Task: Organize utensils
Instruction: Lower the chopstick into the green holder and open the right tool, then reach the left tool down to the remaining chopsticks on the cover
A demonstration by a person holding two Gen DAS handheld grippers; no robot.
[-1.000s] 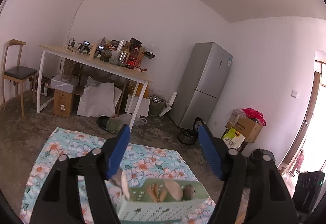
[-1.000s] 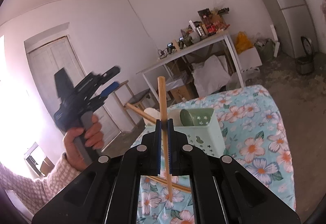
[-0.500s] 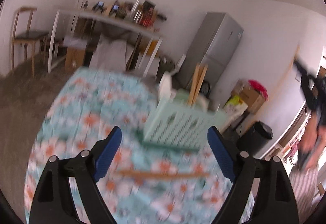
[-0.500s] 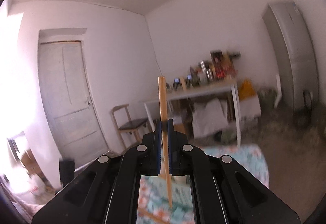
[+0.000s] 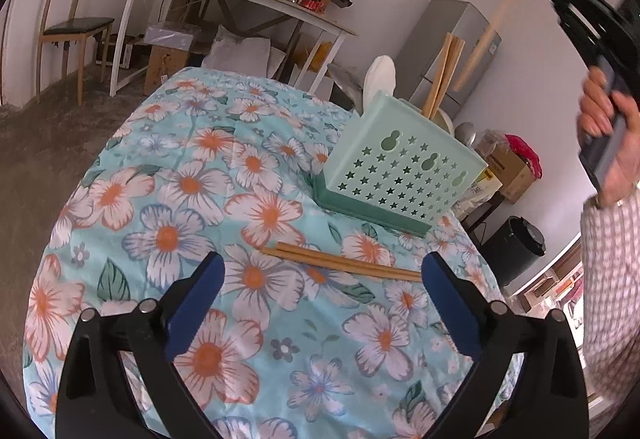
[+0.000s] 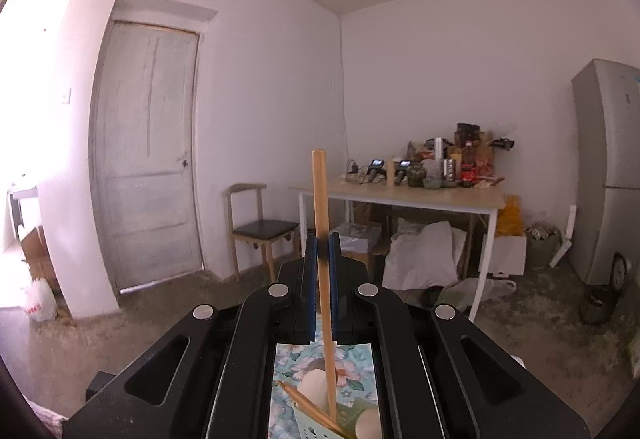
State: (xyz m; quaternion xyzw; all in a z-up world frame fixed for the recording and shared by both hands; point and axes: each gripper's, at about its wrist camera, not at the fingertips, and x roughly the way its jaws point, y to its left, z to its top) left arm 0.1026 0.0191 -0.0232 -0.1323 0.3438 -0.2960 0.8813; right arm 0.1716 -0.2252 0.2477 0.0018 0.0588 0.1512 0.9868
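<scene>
Looking down over a floral tablecloth (image 5: 192,175) from the left wrist. Left gripper (image 5: 322,265) spread as wide as it goes, jaws just having opened, nothing between them, hovering above a pair of wooden chopsticks (image 5: 340,262) lying flat and side by side on the cloth. Just beyond, a pale green perforated basket (image 5: 400,167), already holding upright chopsticks (image 5: 444,71) and a white spoon (image 5: 380,79).

High at the right edge, a hand (image 5: 612,143) in a checked sleeve carrying the right gripper (image 6: 323,239), clamped tight on a single wooden stick (image 6: 320,199) held near its middle. From the right wrist view, lower end of that stick pointing down over the basket.

Judged as the step in hand: picking up the loose pair.
- Lower straight down, keeping the pair centred between the pads.
- Straddle both sticks across their length, near the middle, so neither tips.
- Bring the fingertips right to the cloth before closing; thin sticks roll away easily.
- Avoid pinching fabric along with the wood.
- Close slowly, lift level, then tilt upright for the basket.
- For the right side, hold the stick over the basket and release only once it points inside.

No legible writing anywhere: a small label on the grey fridge (image 5: 452,51), print on a cardboard box (image 5: 516,175) and red marks on a white bag (image 6: 38,307), all too small to read.
</scene>
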